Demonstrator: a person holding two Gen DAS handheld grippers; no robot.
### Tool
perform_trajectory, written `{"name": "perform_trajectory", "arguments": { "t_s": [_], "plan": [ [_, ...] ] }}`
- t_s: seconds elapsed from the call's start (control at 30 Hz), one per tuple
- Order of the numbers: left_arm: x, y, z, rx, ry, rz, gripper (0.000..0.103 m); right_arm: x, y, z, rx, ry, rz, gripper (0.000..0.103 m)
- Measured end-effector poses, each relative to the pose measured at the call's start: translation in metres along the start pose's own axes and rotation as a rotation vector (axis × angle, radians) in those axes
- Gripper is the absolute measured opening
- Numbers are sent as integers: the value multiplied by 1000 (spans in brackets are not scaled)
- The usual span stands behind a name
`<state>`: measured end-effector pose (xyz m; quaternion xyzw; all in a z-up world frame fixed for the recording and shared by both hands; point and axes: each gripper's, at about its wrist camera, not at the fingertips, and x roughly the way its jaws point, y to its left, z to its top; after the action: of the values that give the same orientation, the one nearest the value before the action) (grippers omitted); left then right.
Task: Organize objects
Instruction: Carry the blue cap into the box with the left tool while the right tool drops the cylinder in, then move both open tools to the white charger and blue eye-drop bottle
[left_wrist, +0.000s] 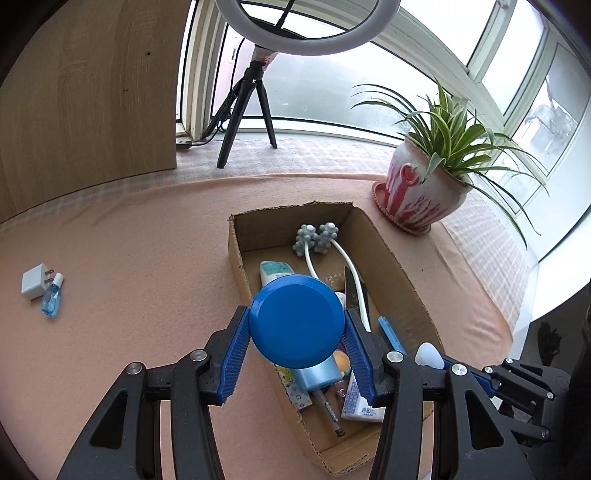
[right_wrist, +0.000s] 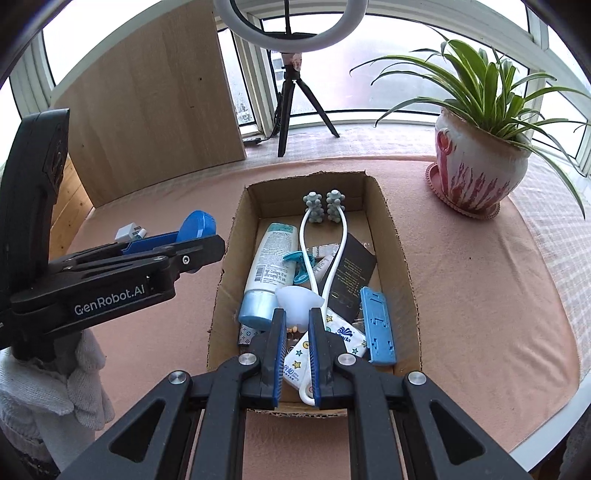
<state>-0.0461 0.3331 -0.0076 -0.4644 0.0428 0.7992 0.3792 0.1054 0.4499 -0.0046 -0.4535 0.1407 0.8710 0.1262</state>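
Note:
My left gripper (left_wrist: 297, 325) is shut on a round blue disc-shaped case (left_wrist: 296, 322), held above the near left part of the cardboard box (left_wrist: 402, 269). It also shows in the right wrist view (right_wrist: 195, 226), left of the box (right_wrist: 400, 266). My right gripper (right_wrist: 297, 317) is shut on a translucent white piece (right_wrist: 298, 304) over the box's near end. The box holds a white tube (right_wrist: 271, 266), a white roller massager (right_wrist: 325, 206), a black card (right_wrist: 351, 277), a blue stand (right_wrist: 378, 328) and tissue packs (right_wrist: 343, 332).
A white charger (left_wrist: 34, 285) and a small blue bottle (left_wrist: 51, 301) lie on the pink cloth at far left. A potted plant (left_wrist: 424, 195) stands right of the box. A ring-light tripod (left_wrist: 251, 110) and a wooden board (left_wrist: 88, 103) stand behind.

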Motion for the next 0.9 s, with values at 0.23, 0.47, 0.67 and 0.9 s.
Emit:
{"name": "perform_trajectory", "arguments": {
  "t_s": [0.23,0.47,0.67,0.9],
  "plan": [
    [10,-1,14,-86,-12,-16,76,4,0,-3,-71,14,17,45],
    [-21,15,13,-133,-88,47,76,3,12,7,-161,32,5,51],
    [-40,30,1,-163,-115,106,76,3,33,14,-197,17,43,52],
    [-60,57,-14,-190,-119,170,76,6,59,21,-248,10,72,52]
  ]
}}
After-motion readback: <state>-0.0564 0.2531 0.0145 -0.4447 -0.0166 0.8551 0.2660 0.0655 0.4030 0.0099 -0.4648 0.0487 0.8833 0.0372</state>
